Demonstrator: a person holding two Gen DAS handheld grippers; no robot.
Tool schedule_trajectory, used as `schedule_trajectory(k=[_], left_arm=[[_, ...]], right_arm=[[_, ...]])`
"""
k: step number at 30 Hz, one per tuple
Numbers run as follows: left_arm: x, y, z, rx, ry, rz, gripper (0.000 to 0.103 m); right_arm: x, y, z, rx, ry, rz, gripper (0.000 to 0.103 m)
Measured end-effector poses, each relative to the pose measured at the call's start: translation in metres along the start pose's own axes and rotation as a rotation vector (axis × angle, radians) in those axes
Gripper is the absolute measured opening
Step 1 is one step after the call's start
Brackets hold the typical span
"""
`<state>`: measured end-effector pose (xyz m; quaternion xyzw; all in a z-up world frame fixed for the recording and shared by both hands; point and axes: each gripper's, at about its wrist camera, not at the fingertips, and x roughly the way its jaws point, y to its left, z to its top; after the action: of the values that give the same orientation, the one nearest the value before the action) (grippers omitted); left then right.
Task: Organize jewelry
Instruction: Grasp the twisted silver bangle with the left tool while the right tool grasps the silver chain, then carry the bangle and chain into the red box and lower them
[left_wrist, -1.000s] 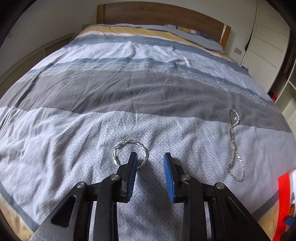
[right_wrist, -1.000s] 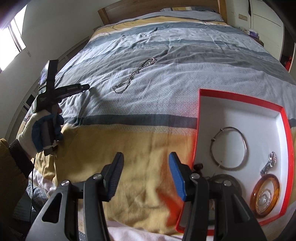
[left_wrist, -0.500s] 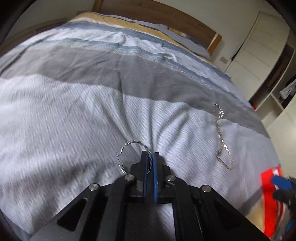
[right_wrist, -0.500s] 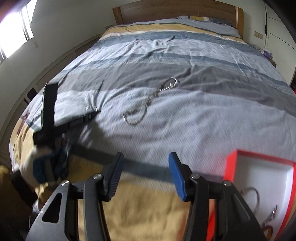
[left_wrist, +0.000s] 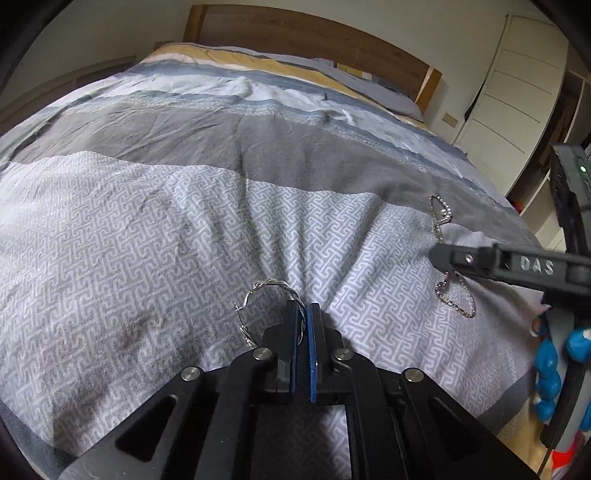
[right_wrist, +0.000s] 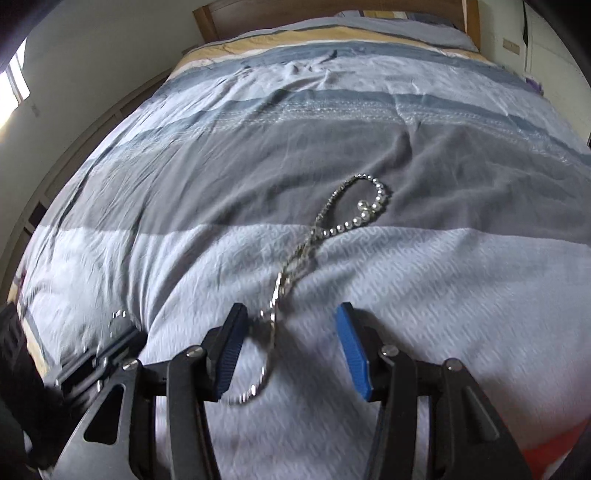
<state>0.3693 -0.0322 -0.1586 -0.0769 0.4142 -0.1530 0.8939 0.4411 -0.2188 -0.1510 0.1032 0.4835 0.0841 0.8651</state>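
Note:
My left gripper (left_wrist: 303, 311) is shut on a twisted silver bangle (left_wrist: 266, 295), which sticks out to the left of the blue pads just above the bedspread. A silver chain necklace (right_wrist: 314, 236) lies in a long loop on the grey patterned bedspread; it also shows in the left wrist view (left_wrist: 443, 221). My right gripper (right_wrist: 290, 334) is open, its jaws on either side of the necklace's near loop. The right gripper's side shows in the left wrist view (left_wrist: 517, 266), over the necklace. The left gripper shows faintly in the right wrist view (right_wrist: 110, 339).
The striped bedspread (left_wrist: 184, 221) covers a bed with a wooden headboard (left_wrist: 314, 44). White wardrobe doors (left_wrist: 517, 92) stand at the right. A red edge of the jewelry box (right_wrist: 554, 450) shows at the lower right of the right wrist view.
My left gripper closed on the bangle and has lifted it slightly. My right gripper moved from the red box across the bed to the necklace, still open.

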Motion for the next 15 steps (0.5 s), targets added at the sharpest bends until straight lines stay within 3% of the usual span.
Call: schedule_trajectory(k=[3,5,7,8,9,15], left_arm=[[0.001,0.002,0.000,-0.004,0.003,0.000,0.006],[0.002,0.005,0.001,-0.018,0.007,-0.014,0.006],[0.003,0.005,0.002,-0.019,0.011,-0.014,0.006],[0.002,0.005,0.002,-0.020,0.014,-0.014,0.006],[0.002,0.005,0.003,-0.020,0.018,-0.013,0.006],[-0.011,-0.009,0.007,0.021,0.038,0.027,0.004]], right_arm=[[0.011,0.002,0.001,-0.023,0.025,-0.014,0.050],[0.009,0.008,-0.001,-0.059,0.034,-0.034,0.045],[0.005,0.010,-0.006,-0.083,0.042,-0.050,0.027],[0.002,0.010,-0.009,-0.080,0.046,-0.046,0.010],[-0.002,0.009,-0.014,-0.067,0.054,-0.035,0.004],[-0.059,0.013,-0.062,-0.049,0.024,0.053,0.004]])
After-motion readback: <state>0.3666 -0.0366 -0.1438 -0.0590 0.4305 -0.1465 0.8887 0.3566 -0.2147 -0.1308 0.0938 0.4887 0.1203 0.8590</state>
